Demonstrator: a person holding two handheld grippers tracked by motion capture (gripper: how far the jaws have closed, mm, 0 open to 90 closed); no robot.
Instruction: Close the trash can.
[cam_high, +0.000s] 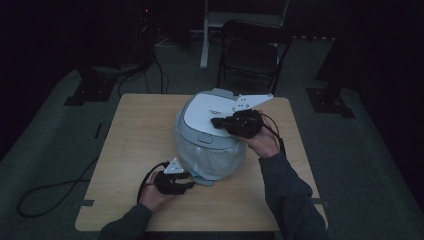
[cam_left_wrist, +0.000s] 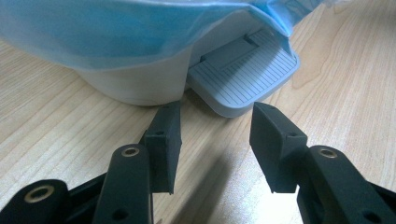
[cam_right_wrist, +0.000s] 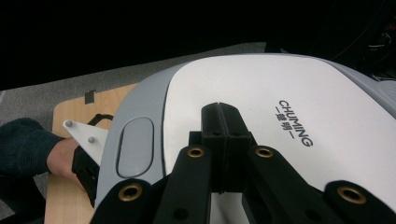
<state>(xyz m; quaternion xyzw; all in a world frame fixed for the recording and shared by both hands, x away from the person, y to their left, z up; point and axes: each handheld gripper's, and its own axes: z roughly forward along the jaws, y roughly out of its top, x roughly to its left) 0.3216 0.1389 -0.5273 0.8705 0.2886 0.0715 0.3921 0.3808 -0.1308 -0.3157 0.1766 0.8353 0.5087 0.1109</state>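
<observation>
- Bin (cam_high: 210, 135) (a domed grey container with a white lid panel (cam_right_wrist: 280, 126) marked CHUMING) stands upright a little right of centre on the wooden table (cam_high: 130, 150)
- A translucent blue liner bag (cam_left_wrist: 116, 32) hangs over the bin's body below the lid; in the left gripper view it drapes down to just above the base
- Grey ribbed foot pedal (cam_left_wrist: 247, 79) juts from the bin's base on the person's side and lies flat on the wood
- Left gripper (cam_left_wrist: 212, 135): jaws spread, nothing between them, tips low over the table just short of the pedal; no contact seen
- Right gripper (cam_right_wrist: 223, 140): jaws pressed together with nothing pinched, laid on top of the white lid panel; contact looks likely, though the tip itself is hidden behind the jaws
- Oval grey latch button (cam_right_wrist: 134, 147) sits at the lid's front edge, to the left of the right gripper's jaws and apart from them
- Lid reads as closed: no gap shows between it and the rim in the high view
- Judgement on progress: the liner appears already fitted and the lid already down, so the remaining work is likely either pressing the lid fully home or working the pedal; neither looks started
- Left gripper is placed to press the pedal, right gripper to steady or push the lid
</observation>
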